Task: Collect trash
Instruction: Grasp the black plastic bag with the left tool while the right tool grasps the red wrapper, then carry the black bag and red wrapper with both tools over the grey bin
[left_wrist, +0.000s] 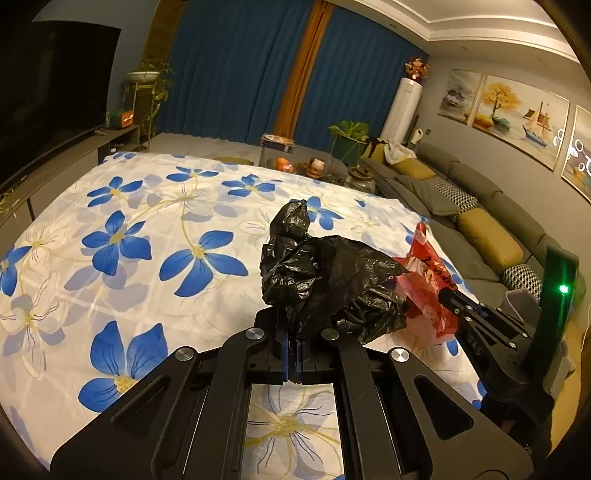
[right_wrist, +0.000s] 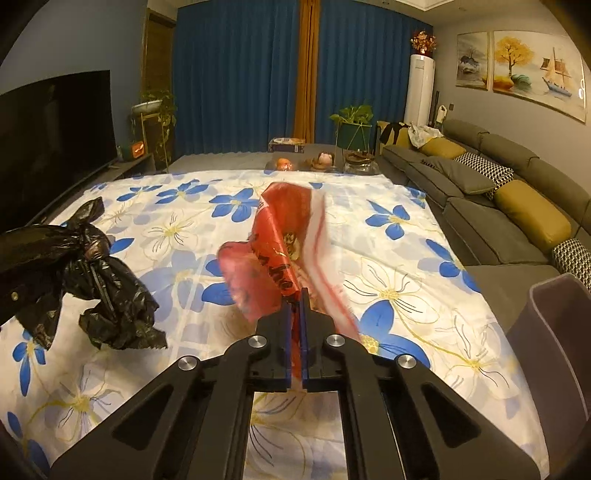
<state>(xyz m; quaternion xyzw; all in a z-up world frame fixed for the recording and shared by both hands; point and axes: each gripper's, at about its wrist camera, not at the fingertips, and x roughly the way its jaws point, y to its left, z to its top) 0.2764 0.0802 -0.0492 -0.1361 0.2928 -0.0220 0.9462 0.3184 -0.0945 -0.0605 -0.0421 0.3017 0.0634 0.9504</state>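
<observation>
Left tongs (left_wrist: 294, 343) pinching black bag (left_wrist: 325, 280), right tongs (right_wrist: 298, 314) pinching red wrapper (right_wrist: 273, 240)

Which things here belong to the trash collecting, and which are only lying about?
For the job: black trash bag in left gripper; red wrapper in right gripper; grey bin.

Lying about: floral sheet, sofa cushions, television, plants.

Both grippers clamped tight — left gripper (left_wrist: 294, 332) beside right gripper (right_wrist: 297, 306).
</observation>
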